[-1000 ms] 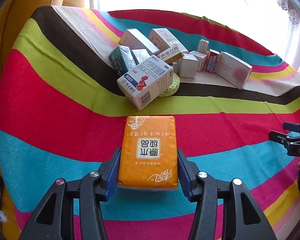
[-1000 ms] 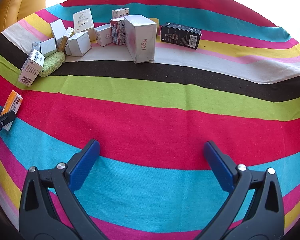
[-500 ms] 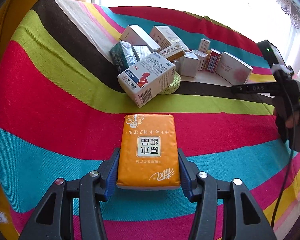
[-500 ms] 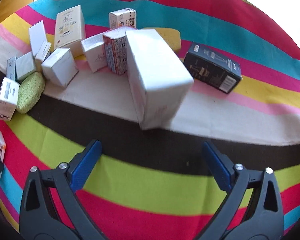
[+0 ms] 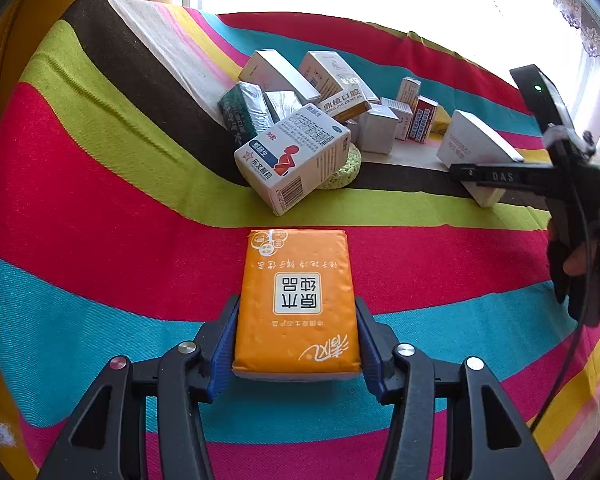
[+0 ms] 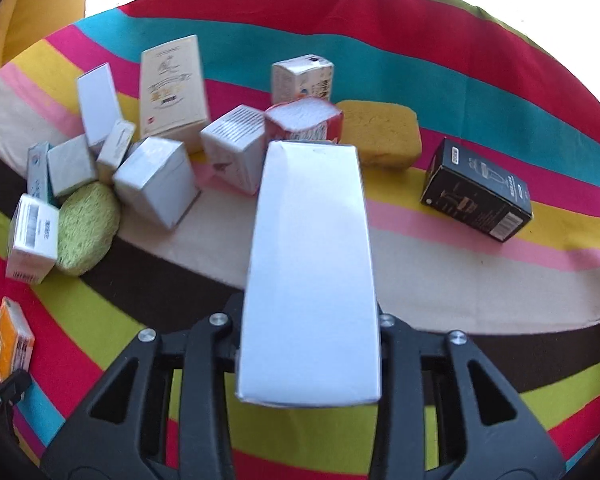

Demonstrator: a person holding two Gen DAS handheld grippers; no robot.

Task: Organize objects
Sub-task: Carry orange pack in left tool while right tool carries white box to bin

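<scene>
- Left gripper [image 5: 296,344]: jaws clamped on the two long sides of an orange tissue pack [image 5: 296,300], a soft, glossy film-wrapped block with rounded corners, held over the near turquoise and red stripes of the striped cloth [image 5: 100,200].
- Right gripper [image 6: 310,344]: its jaws had just been closing, with a tall white box [image 6: 312,260] between them. The pads looked set against the near end of its sides; the box was smooth matt card, long and rectangular, standing on the cream and brown stripes.
- Cluster, left of and behind the white box: small white and silver cartons [image 6: 156,180], some leaning on each other; a red-and-white carton [image 6: 304,124] just behind the white box, touching or nearly so, cannot tell which.
- Other items: a green, porous, rounded sponge [image 6: 86,232]; a yellow, coarse, slab-shaped sponge [image 6: 380,136]; a black printed box [image 6: 476,196] lying apart on the right.
- Risk, judged: the grip sat low on one end of a long box, so a lift could let the far end swing or slip on smooth card.
- Risk, judged: dragging rather than lifting could topple the red-and-white carton and the leaning cartons beside it.
- Risk, judged: the soft pack could bulge and creep out of the left jaws if squeezed unevenly.
</scene>
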